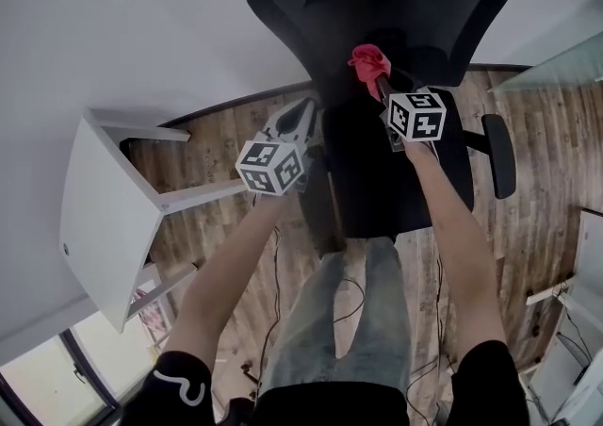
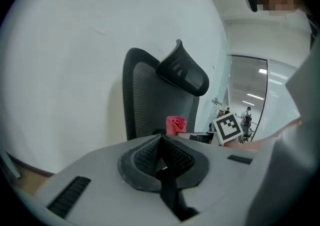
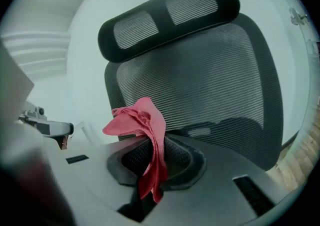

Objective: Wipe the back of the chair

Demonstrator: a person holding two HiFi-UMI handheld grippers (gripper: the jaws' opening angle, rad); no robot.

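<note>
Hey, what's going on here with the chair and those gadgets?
A person faces a black mesh chair, with a hand-held gripper in each hand. The right hand-held gripper is shut on a red cloth and holds it up close to the backrest. Whether the cloth touches the mesh can't be told. The left hand-held gripper is shut and empty, off to the chair's side.

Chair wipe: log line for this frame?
right gripper: shut on red cloth | left gripper: shut, empty | chair backrest: facing cloth, contact unclear
</note>
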